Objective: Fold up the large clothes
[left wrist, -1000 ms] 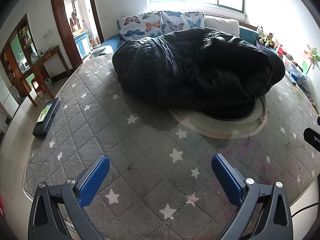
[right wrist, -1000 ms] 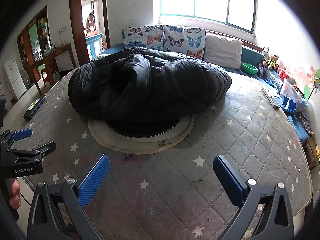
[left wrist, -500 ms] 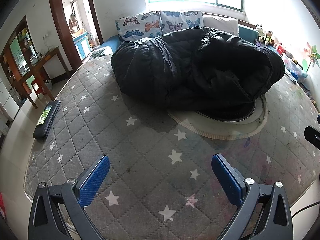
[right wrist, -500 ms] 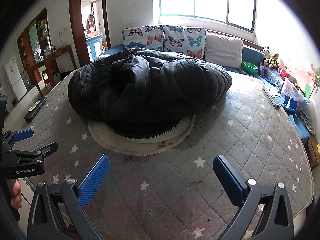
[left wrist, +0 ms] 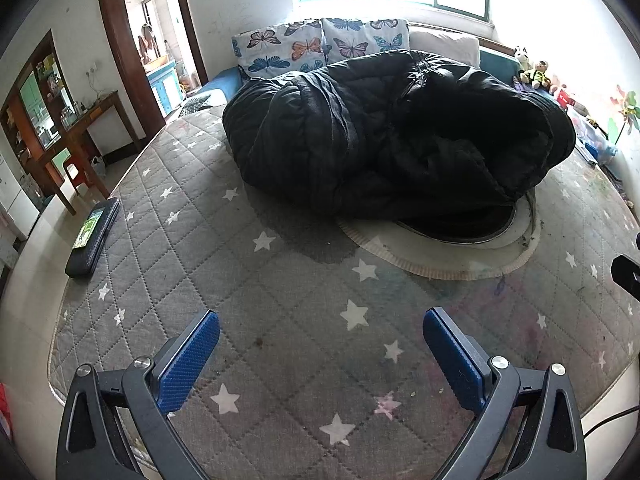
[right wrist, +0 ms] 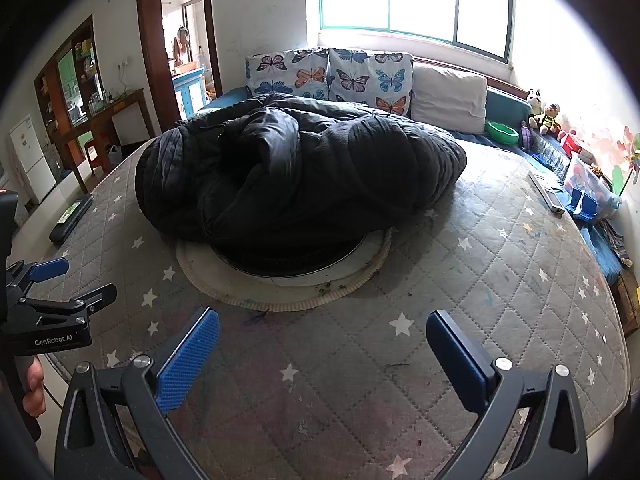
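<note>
A large black padded coat [left wrist: 384,136] lies in a crumpled heap on the middle of the grey star-patterned mattress [left wrist: 280,288], partly over a round pale mat [left wrist: 448,252]. In the right wrist view the same black coat [right wrist: 296,176] sits ahead on the round mat [right wrist: 288,288]. My left gripper [left wrist: 320,344] hovers open over the mattress's near edge, well short of the coat, nothing between its blue pads. My right gripper [right wrist: 322,344] is likewise open and empty near the front edge. The left gripper [right wrist: 60,292] shows at the far left of the right wrist view, held by a hand.
Butterfly pillows [right wrist: 328,76] and a white pillow [right wrist: 448,98] line the far side under the window. A dark flat case [left wrist: 94,242] lies at the mattress's left edge. Toys and boxes [right wrist: 580,184] crowd the right side. A wooden desk [left wrist: 76,128] and a doorway stand at left.
Both grippers have drifted only slightly; the view of the coat has barely shifted. Both stay open and empty.
</note>
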Available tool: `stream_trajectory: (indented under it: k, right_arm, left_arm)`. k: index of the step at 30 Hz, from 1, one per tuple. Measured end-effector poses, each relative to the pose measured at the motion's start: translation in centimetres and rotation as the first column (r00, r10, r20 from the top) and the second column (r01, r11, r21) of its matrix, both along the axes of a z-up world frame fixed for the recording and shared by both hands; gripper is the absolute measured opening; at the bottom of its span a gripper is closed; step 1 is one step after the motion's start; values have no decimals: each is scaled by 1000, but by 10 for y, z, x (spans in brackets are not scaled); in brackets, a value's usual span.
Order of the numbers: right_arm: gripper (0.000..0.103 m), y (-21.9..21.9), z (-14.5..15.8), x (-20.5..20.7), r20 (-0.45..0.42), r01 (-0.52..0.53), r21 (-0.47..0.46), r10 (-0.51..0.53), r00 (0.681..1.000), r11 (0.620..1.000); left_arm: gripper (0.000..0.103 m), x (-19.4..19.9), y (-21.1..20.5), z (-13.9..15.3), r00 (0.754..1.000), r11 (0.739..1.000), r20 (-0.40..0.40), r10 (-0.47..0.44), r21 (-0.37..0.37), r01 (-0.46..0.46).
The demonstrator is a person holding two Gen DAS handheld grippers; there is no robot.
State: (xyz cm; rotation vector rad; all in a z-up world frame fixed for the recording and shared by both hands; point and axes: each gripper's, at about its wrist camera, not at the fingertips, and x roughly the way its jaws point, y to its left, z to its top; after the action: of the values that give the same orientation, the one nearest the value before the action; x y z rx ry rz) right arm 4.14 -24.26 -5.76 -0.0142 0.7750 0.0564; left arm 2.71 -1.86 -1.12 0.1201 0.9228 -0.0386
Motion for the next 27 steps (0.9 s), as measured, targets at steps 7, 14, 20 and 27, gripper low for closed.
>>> stream_trajectory:
  k: [7, 14, 20, 27]
  right_arm:
    - [103, 2, -3, 4, -13, -17, -1, 16, 1000, 1000]
    - [103, 2, -2, 12, -29, -34, -15, 33, 999, 999]
    - [103, -4, 5, 25, -32, -42, -31, 41, 999, 999]
    - [103, -18, 29, 52, 3, -24, -94, 25, 1000, 995]
  left_arm:
    - [103, 7, 1, -2, 1000, 1000, -7, 1, 3, -1]
    - [103, 17, 3, -2, 1000, 1000, -15, -21, 6, 21]
    - [103, 32, 18, 5, 999, 1000, -18, -31, -3, 31]
    - [103, 61, 42, 33, 999, 1000, 31, -7, 23, 6]
